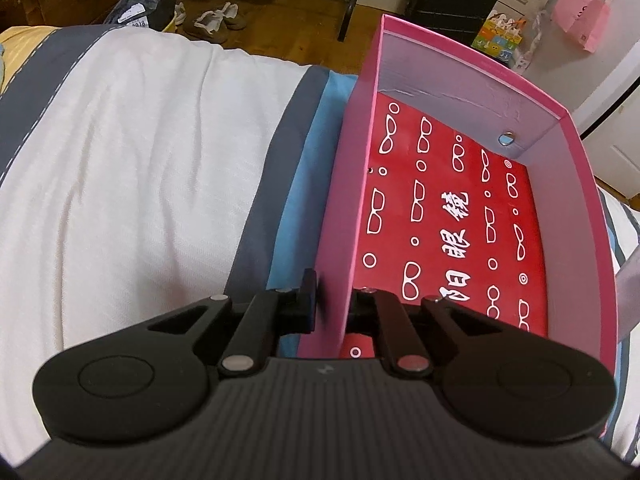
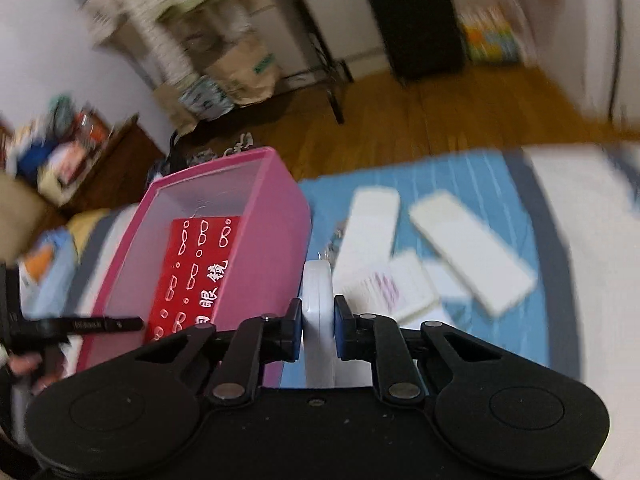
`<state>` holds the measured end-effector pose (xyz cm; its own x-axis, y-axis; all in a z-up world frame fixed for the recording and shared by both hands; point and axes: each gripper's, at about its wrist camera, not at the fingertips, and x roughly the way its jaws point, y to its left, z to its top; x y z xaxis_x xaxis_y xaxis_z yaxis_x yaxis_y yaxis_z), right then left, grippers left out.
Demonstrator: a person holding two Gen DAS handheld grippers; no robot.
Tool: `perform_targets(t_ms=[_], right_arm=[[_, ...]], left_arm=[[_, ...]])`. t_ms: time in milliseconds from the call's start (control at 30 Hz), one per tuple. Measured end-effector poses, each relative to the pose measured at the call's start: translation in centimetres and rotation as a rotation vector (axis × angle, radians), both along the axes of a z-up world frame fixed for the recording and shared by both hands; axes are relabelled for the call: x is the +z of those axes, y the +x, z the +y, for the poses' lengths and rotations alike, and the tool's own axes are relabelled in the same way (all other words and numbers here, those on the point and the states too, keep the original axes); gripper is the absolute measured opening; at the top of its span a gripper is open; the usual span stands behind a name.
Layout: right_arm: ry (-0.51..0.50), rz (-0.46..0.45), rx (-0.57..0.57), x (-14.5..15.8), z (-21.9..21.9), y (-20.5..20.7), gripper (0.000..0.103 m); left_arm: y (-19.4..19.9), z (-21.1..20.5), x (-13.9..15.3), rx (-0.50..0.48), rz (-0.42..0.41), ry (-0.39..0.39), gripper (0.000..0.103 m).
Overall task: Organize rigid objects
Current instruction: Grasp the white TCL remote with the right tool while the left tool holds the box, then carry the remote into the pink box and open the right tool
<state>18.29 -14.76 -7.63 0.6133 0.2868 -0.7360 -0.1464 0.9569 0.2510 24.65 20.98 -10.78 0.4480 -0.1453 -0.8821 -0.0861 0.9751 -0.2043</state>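
The left gripper (image 1: 334, 308) pinches the pink box (image 1: 340, 216) by its thin, bendy wall. The right gripper (image 2: 318, 328) pinches a hard, smooth white case (image 2: 318, 308) by its flat sides; it looks light but slippery

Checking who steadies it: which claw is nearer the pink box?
Left. The left claw clamps the pink box wall; the right claw holds a white object beside it.

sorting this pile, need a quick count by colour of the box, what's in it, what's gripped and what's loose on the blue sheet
pink box: 1
red glasses-print case inside it: 1
white item in right gripper: 1
white items on the sheet, blurred: at least 3 ()
Total: at least 6
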Motion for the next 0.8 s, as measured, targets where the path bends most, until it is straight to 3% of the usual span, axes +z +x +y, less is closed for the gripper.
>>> perform_targets(t_ms=[200,400,533,667,800], right_arm=[[-0.19,-0.233,0.154,5.9,2.6,-0.8,0.019],[-0.293,-0.31,0.404,8.8,8.3,2.0,0.019],[-0.364,-0.342,0.6,7.5,12.9,3.0,0.019],[-0.579,-0.397,0.771,3.6,16.9,2.9,0.019],[-0.719,-0.359,0.948,-0.4,18.6,1.9,0.019]], left_arm=[[0.0,-0.7,0.1,-0.093,0.002,0.036,0.009],[-0.1,-0.6,0.2,-0.092,0.003,0.027,0.009],[0.0,-0.5,0.2,-0.094,0.006,0.019,0.01],[0.3,-0.2,-0.1,-0.103,0.016,0.001,0.011],[0.2,0.0,-0.1,-0.099,0.015,-0.018,0.012]])
